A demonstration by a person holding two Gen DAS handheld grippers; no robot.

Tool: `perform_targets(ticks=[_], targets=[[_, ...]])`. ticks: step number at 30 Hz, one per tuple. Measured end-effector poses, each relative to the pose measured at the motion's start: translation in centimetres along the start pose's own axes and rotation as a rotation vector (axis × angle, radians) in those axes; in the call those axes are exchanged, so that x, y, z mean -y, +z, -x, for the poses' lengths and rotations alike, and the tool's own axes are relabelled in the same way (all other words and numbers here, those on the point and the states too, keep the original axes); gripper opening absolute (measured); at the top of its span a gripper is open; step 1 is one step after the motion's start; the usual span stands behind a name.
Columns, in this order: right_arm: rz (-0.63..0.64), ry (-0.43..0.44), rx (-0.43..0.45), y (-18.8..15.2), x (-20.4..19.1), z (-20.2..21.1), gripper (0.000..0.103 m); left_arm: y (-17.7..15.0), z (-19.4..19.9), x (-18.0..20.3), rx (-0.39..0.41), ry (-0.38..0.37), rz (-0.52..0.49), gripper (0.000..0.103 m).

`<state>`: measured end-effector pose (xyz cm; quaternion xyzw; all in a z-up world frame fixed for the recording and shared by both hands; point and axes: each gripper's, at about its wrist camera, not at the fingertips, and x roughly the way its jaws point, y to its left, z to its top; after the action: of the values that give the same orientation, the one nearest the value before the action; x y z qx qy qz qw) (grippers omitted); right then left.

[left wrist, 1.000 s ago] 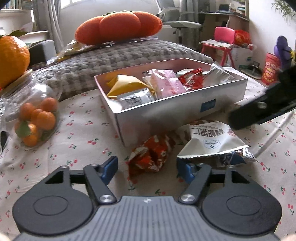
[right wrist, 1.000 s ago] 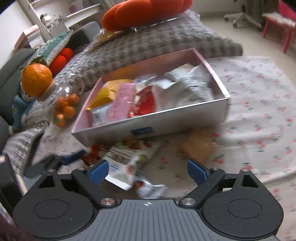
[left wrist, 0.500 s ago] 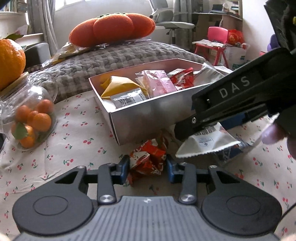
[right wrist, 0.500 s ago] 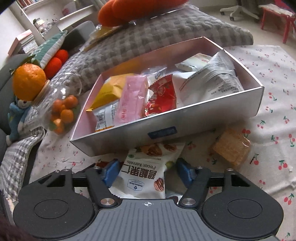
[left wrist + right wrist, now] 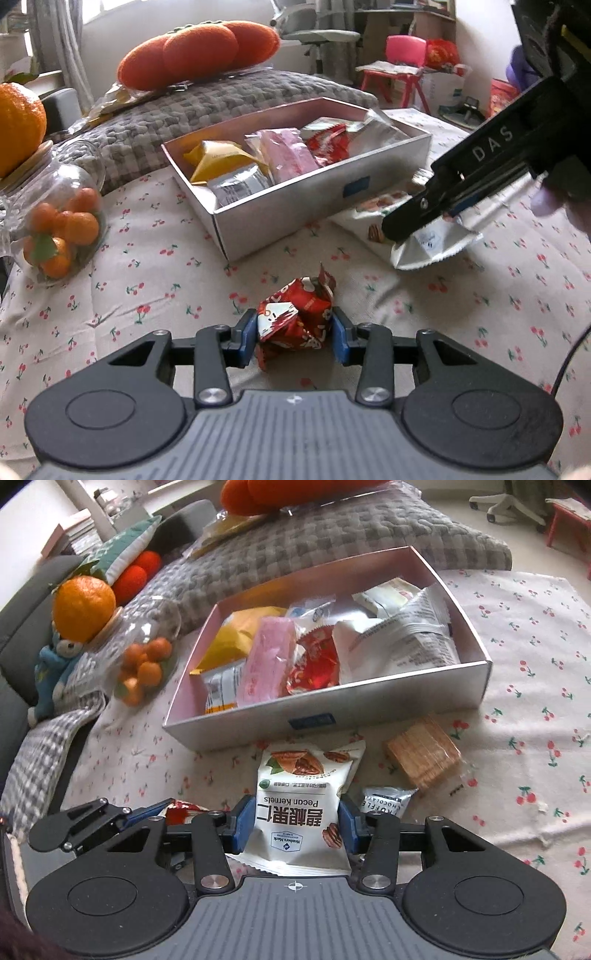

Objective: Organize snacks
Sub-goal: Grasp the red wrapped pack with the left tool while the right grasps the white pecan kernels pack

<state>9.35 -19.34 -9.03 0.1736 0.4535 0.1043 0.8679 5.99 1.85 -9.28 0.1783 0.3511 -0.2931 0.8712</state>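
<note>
My left gripper (image 5: 293, 338) is shut on a red crumpled snack packet (image 5: 295, 317) and holds it just above the cherry-print cloth. My right gripper (image 5: 293, 825) is shut on a white pecan kernels bag (image 5: 303, 801), which also shows in the left wrist view (image 5: 428, 245) lifted at one end. The silver snack box (image 5: 295, 210) stands beyond both, open, holding several packets; it also shows in the right wrist view (image 5: 369, 709). A wrapped cracker stack (image 5: 423, 755) and a small silver chocolate packet (image 5: 386, 799) lie in front of the box.
A glass jar of small oranges (image 5: 55, 221) with a big orange on top stands at the left. A grey checked cushion (image 5: 207, 103) with an orange plush lies behind the box. Cherry-print cloth (image 5: 524, 686) spreads to the right.
Both grippers have closed on their packets. The left gripper has pulled back and lifted the red packet away from the box. The right gripper has raised the near end of the pecan bag.
</note>
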Motion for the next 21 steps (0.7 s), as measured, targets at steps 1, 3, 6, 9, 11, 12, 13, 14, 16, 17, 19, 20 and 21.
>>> perform_targets(ticks=[1,3,6,9,11,12,13,14,16,17,19,20,21], targets=[[0.006,0.005,-0.001,-0.1,0.2,0.2,0.049,-0.1,0.1,0.1,-0.004,-0.008,-0.009,0.041],[0.005,0.0,-0.001,-0.2,0.5,0.5,0.055,0.0,0.5,0.3,-0.009,-0.029,-0.026,0.05],[-0.01,0.006,0.007,-0.2,0.9,0.9,0.073,0.1,1.0,0.4,0.013,-0.035,-0.032,0.067],[-0.011,0.009,0.023,-0.1,0.7,1.1,0.074,0.4,0.6,0.5,0.015,-0.034,-0.016,0.068],[-0.004,0.012,0.026,0.0,0.5,1.0,0.074,0.5,0.2,0.6,0.006,-0.022,-0.012,0.068],[0.005,0.008,0.025,0.0,0.2,0.9,0.074,0.5,0.0,0.7,0.002,-0.014,-0.014,0.067],[0.014,-0.001,0.022,0.0,0.1,0.7,0.074,0.6,-0.2,0.7,-0.002,-0.005,-0.014,0.066],[0.023,-0.012,0.018,-0.1,-0.1,0.4,0.074,0.6,-0.3,0.7,-0.003,0.006,-0.01,0.065],[0.039,-0.035,0.009,-0.2,-0.4,-0.1,0.074,0.7,-0.5,0.6,-0.003,0.02,0.009,0.065],[0.043,-0.045,0.005,-0.2,-0.4,-0.3,0.074,0.8,-0.5,0.4,-0.003,0.027,0.024,0.065],[0.053,-0.068,0.0,-0.3,-0.6,-0.6,0.074,0.9,-0.7,0.0,-0.001,0.037,0.058,0.065],[0.06,-0.077,0.002,-0.4,-0.7,-0.7,0.073,1.0,-0.8,-0.2,0.0,0.041,0.082,0.064],[0.068,-0.085,0.004,-0.5,-0.8,-0.8,0.073,1.0,-0.9,-0.5,-0.001,0.042,0.11,0.061]])
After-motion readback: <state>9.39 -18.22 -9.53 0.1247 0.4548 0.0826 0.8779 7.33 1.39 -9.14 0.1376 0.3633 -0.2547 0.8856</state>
